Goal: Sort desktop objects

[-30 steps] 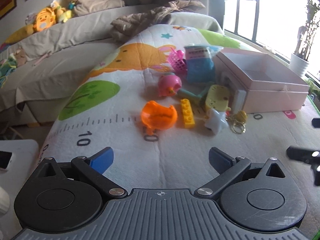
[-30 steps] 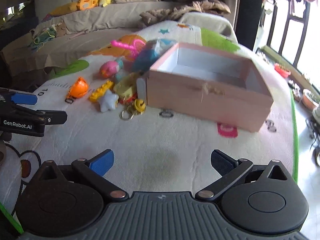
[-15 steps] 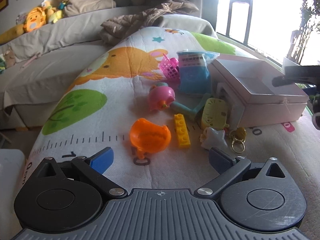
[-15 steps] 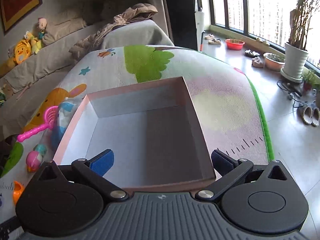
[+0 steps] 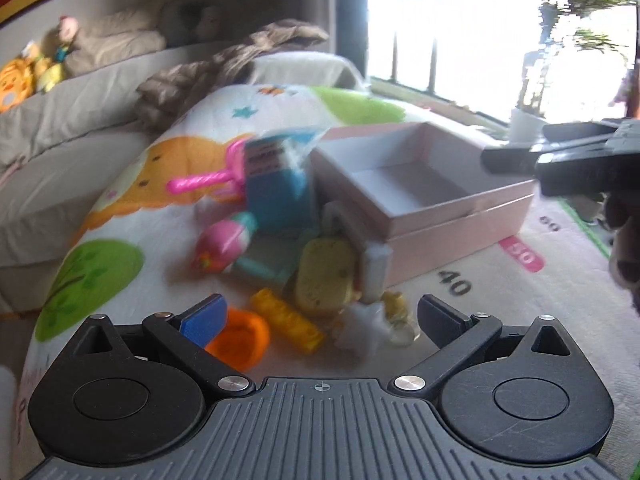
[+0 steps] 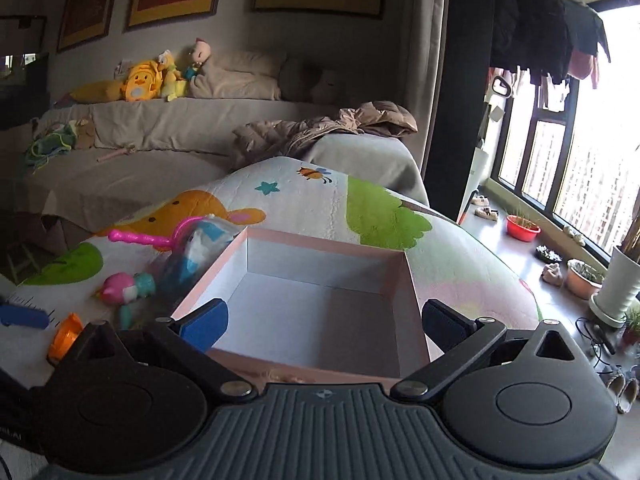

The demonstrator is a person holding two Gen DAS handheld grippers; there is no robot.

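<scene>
My left gripper (image 5: pixel 320 320) is open and low over a heap of small toys on the play mat: an orange cup-like toy (image 5: pixel 240 338), a yellow brick (image 5: pixel 286 322), a white star (image 5: pixel 366 332), a yellow card-shaped toy (image 5: pixel 324 276) and a pink-and-teal toy (image 5: pixel 224 246). Behind them lean a blue packet (image 5: pixel 276 184) and a pink scoop (image 5: pixel 204 178). The pink box (image 5: pixel 460 224) stands open and empty to the right. My right gripper (image 6: pixel 324 320) hangs open above the box (image 6: pixel 316 308), holding nothing. The right gripper's body (image 5: pixel 576 160) shows dark in the left view.
The patterned play mat (image 6: pixel 384 216) covers a raised surface, with a grey sofa (image 6: pixel 160 128), soft toys (image 6: pixel 140 80) and a brown jacket (image 6: pixel 328 128) behind. To the right the floor drops away toward a window, with plant pots (image 6: pixel 616 284) and a red bowl (image 6: pixel 522 228).
My left gripper has moved forward and down, close over the toy heap. My right gripper has swung from the mat's front to a spot above the open box.
</scene>
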